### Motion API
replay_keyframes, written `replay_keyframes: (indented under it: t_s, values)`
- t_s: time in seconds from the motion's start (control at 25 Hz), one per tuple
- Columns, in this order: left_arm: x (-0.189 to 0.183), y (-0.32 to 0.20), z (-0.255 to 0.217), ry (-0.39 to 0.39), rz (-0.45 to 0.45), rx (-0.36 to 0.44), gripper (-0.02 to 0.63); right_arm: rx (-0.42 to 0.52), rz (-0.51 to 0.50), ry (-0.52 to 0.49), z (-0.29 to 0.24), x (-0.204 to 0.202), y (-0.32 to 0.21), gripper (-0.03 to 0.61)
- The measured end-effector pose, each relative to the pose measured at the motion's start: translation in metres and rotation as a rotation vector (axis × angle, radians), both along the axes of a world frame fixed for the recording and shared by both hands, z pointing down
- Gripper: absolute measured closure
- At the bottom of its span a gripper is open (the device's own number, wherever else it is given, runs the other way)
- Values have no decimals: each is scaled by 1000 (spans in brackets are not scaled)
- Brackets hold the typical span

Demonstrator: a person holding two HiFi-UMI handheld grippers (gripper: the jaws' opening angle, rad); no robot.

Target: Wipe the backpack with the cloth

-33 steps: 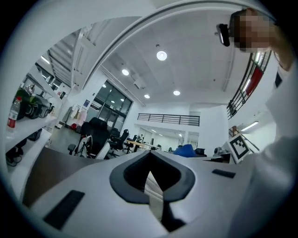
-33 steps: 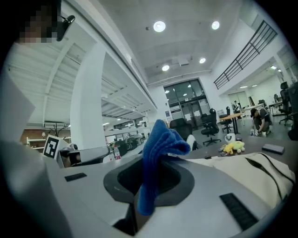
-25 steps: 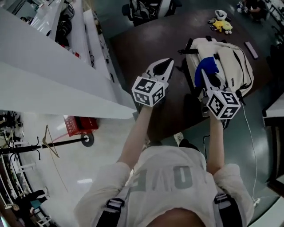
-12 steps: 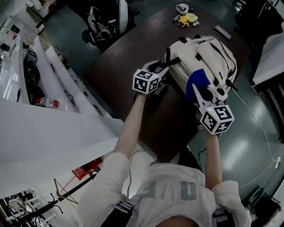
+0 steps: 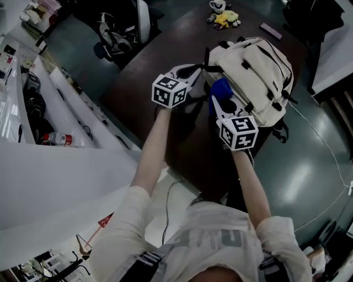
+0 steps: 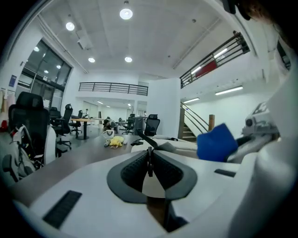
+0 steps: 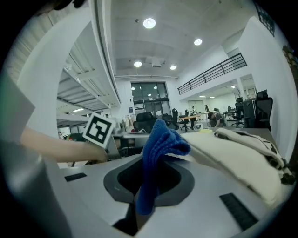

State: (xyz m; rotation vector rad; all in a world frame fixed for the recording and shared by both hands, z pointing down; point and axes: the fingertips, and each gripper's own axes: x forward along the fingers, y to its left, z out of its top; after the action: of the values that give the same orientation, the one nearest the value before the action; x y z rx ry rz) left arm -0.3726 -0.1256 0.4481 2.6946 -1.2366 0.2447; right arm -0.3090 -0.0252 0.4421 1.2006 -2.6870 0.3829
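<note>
My right gripper [image 5: 217, 101], smooth white plastic with a marker cube, has its jaws pinched together on a soft, nubby blue cloth [image 7: 156, 148]. The cloth bunches up out of them in a folded peak at the near edge of the backpack. My left gripper [image 5: 194, 70] is clamped tight on a thin black webbing strap [image 6: 144, 139] at the top of the cream fabric backpack [image 5: 259, 69]. The backpack lies flat on a dark brown table [image 5: 160, 66]. Beyond it sit a yellow plush toy [image 5: 227, 19] and a white mug [image 5: 216, 6].
</note>
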Motion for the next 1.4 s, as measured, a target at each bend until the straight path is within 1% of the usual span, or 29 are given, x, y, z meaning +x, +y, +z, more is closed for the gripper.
replay_keyframes:
  t_s: [0.12, 0.24, 0.44, 0.56, 0.64, 0.8, 0.88, 0.96, 1.12, 1.28, 1.4]
  values:
    - [0, -8, -4, 11, 54, 7, 578, -51, 54, 31, 35, -26, -23, 537]
    - [0, -13, -1, 35, 84, 13, 578, -85, 94, 65, 58, -44, -50, 537]
    - [-5, -19, 12, 71, 104, 0, 578, -110, 148, 88, 74, -62, -94, 537]
    - [-6, -23, 17, 91, 100, -6, 578, -91, 167, 124, 80, -68, -105, 537]
    - [-7, -24, 16, 94, 100, -6, 578, -83, 191, 127, 79, -68, -106, 537]
    - [-10, -22, 17, 92, 87, -13, 578, -77, 278, 145, 81, -52, -96, 537]
    - [-11, -21, 19, 103, 70, -21, 578, -91, 338, 140, 87, -35, -87, 537]
    - [-9, -17, 21, 127, 45, -31, 578, -99, 377, 146, 94, -13, -76, 537]
    - [-13, -6, 28, 152, -5, -46, 578, -88, 403, 159, 100, 14, -54, 537]
    - [-13, 8, 31, 203, -66, -64, 578, -86, 421, 156, 99, 39, -36, 537]
    - [-10, 23, 31, 211, -108, -54, 578, -82, 423, 159, 98, 57, -23, 537]
